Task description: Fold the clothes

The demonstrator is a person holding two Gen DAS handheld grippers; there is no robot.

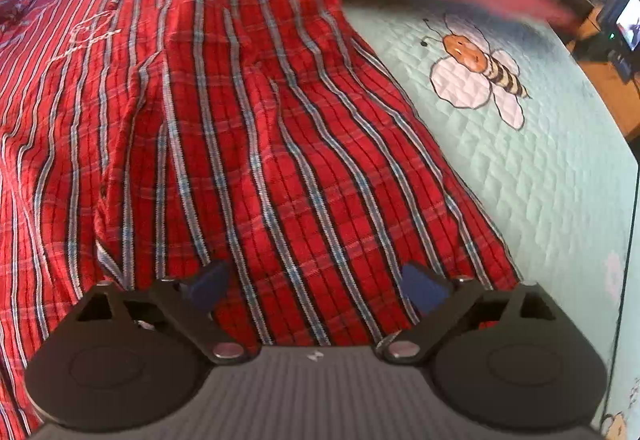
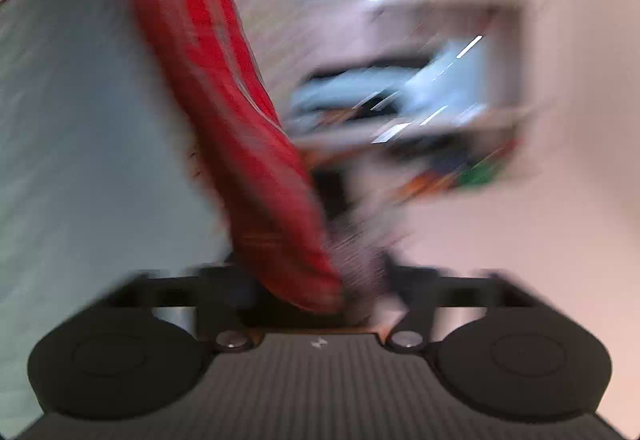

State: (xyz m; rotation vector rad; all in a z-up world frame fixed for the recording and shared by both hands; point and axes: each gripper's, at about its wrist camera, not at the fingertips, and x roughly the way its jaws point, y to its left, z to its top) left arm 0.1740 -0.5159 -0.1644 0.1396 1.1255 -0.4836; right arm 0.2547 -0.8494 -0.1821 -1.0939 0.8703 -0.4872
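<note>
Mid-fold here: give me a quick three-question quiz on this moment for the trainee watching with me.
1. True or false: the left claw is clamped on the shirt.
2. Which figure is stitched on the quilt beside the shirt? A) bee B) cat C) car
3. Fill in: in the right wrist view, a band of red ___ runs into the right claw.

Key:
1. False. Its jaws stand wide open above the shirt, pinching nothing.
2. A.
3. Cloth, part of the shirt. The view is too blurred to tell whether it is gripped.
</note>
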